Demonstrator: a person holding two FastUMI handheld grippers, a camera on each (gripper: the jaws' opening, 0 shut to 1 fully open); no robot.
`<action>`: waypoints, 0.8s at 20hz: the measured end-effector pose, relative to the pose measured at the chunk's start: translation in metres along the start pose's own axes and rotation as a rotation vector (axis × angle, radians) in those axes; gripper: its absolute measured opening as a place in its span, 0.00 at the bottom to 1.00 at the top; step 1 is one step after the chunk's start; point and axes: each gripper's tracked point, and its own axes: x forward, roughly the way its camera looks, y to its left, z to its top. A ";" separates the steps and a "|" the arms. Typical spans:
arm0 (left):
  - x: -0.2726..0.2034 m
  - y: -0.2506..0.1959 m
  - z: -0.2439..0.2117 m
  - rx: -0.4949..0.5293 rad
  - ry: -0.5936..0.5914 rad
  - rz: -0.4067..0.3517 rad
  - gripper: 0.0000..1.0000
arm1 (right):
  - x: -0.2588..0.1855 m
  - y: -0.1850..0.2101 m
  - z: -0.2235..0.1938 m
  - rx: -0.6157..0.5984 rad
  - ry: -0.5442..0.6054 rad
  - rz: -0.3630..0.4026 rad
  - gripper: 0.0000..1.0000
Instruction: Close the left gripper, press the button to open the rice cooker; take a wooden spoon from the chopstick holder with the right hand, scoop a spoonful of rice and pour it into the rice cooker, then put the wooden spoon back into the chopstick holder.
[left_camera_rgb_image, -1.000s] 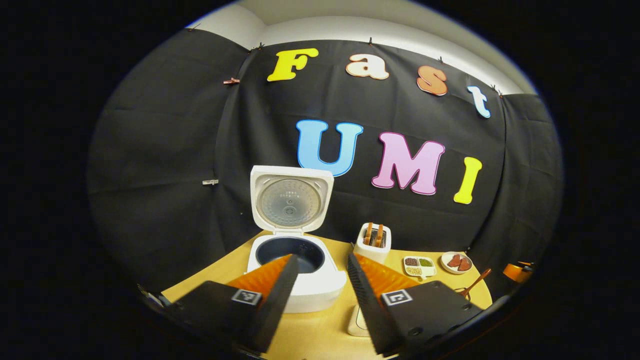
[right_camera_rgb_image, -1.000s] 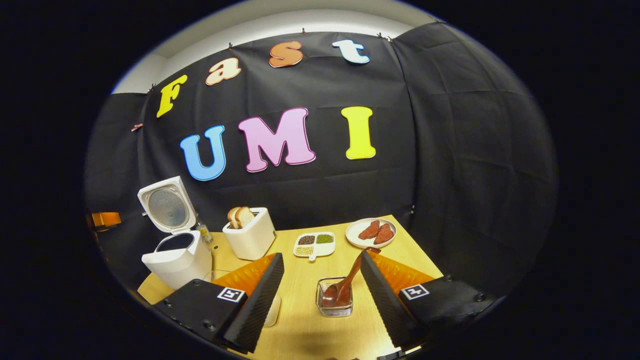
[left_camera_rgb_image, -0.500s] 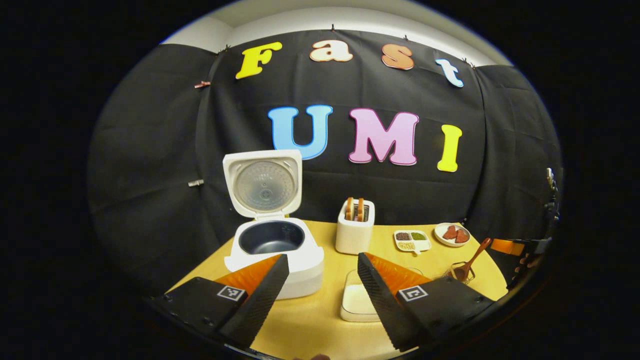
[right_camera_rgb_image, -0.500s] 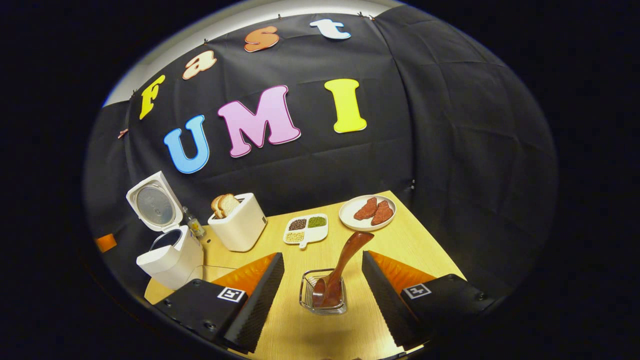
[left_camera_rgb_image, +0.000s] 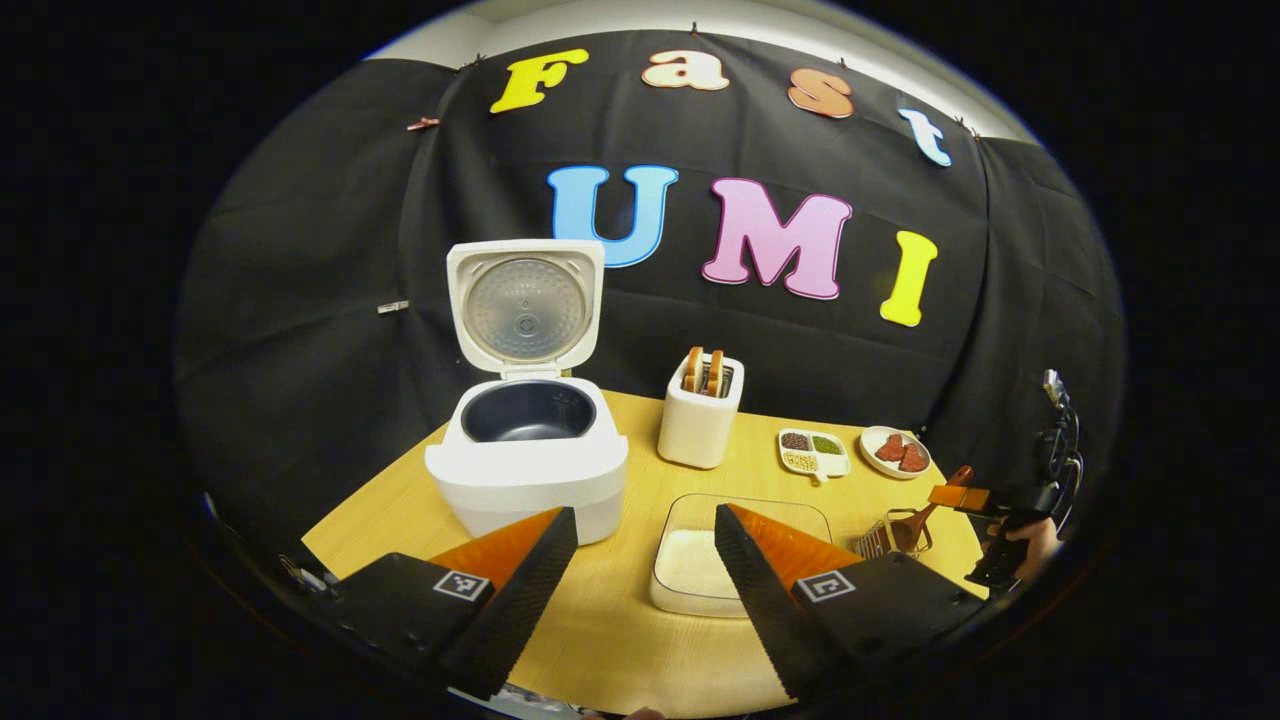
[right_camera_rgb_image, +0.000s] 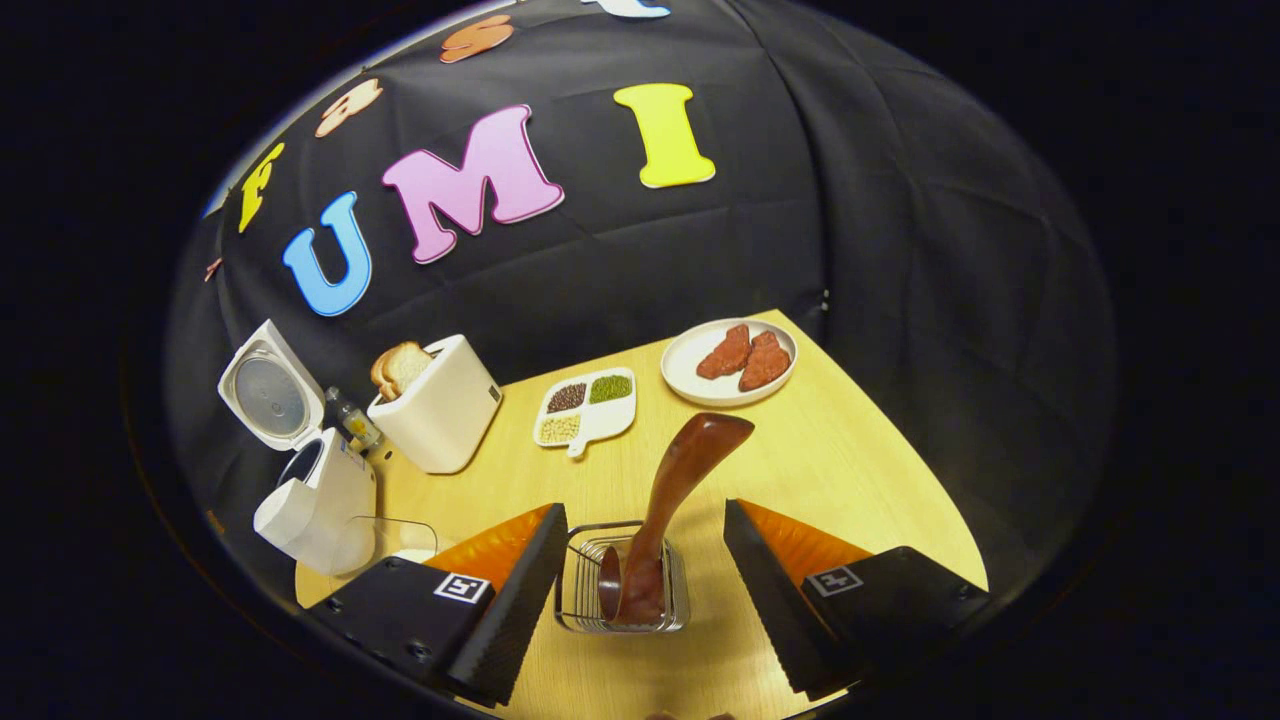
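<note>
My right gripper (right_camera_rgb_image: 645, 560) has dropped closer over the chopstick holder (right_camera_rgb_image: 622, 590) at the frame's bottom centre, jaws wide either side of the wooden spoon (right_camera_rgb_image: 665, 510). The rice cooker (left_camera_rgb_image: 527, 455) stands open centre-left beyond my left gripper (left_camera_rgb_image: 640, 575), also wide, so grabbing the spoon comes next.

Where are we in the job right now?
Done: the cooker stands open, its lid up. In hand: the right gripper, open, straddles the spoon, which stands in the holder, not yet gripped. Left: grasp, scoop rice, pour into the cooker, return the spoon.
</note>
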 end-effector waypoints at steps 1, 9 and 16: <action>-0.002 0.003 -0.004 -0.016 0.007 0.008 0.96 | 0.008 0.000 0.001 0.015 0.006 0.006 0.99; -0.021 0.034 -0.043 -0.113 0.090 0.081 0.96 | 0.056 0.005 0.004 0.095 0.008 0.034 0.88; -0.024 0.030 -0.051 -0.124 0.111 0.055 0.96 | 0.047 0.000 0.002 0.106 0.030 -0.021 0.23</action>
